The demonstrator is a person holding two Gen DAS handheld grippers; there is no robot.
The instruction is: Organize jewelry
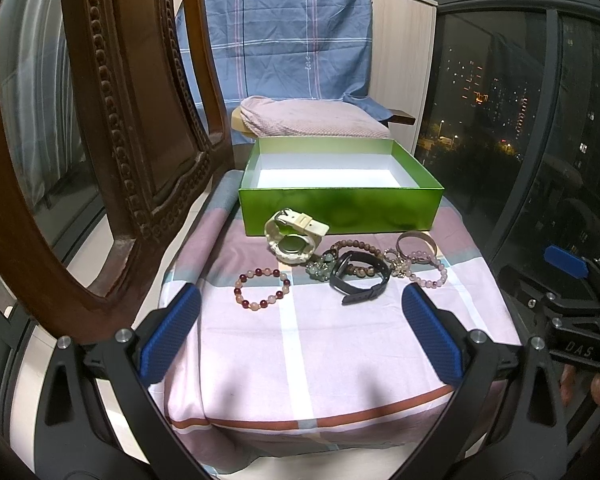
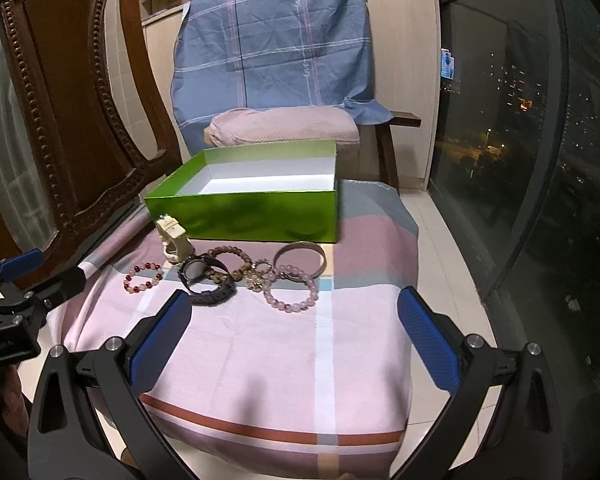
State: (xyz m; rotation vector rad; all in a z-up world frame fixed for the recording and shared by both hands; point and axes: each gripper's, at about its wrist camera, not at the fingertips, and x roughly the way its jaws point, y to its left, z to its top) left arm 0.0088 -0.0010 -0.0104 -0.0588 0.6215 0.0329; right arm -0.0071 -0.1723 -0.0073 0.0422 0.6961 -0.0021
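Both grippers are hanging out at the near edge of the checked cloth (image 1: pixel 320 352), over its pink and white squares. Left gripper (image 1: pixel 300 332) has its 2 blue pads spread wide with nothing between them, and the right gripper (image 2: pixel 296 336) is the same deal, wide apart and holding nothing. Past them the jewelry sits in a loose bunch on the cloth, in front of the green box (image 1: pixel 340 208), which is open on top with a white inside and nothing visible in it. White watch (image 1: pixel 294 236) is right up against the front wall of the box, maybe touching, hard to tell. Red and pink bead bracelet (image 1: pixel 262 289) lies by itself off to the left side. Black watch (image 1: pixel 360 278) is in the middle, overlapping a brown bead bracelet (image 1: pixel 354 246) and sitting next to a little green charm piece (image 1: pixel 320 268). To the right there's a metal bangle (image 1: pixel 415 242) and a pale pink bead bracelet (image 1: pixel 430 270), with some small sparkly piece between them and the black watch that I can't make out. Carved wooden chair (image 1: pixel 112 128) stands at the left, and a blue plaid sheet (image 1: pixel 276 32) is draped behind the box.
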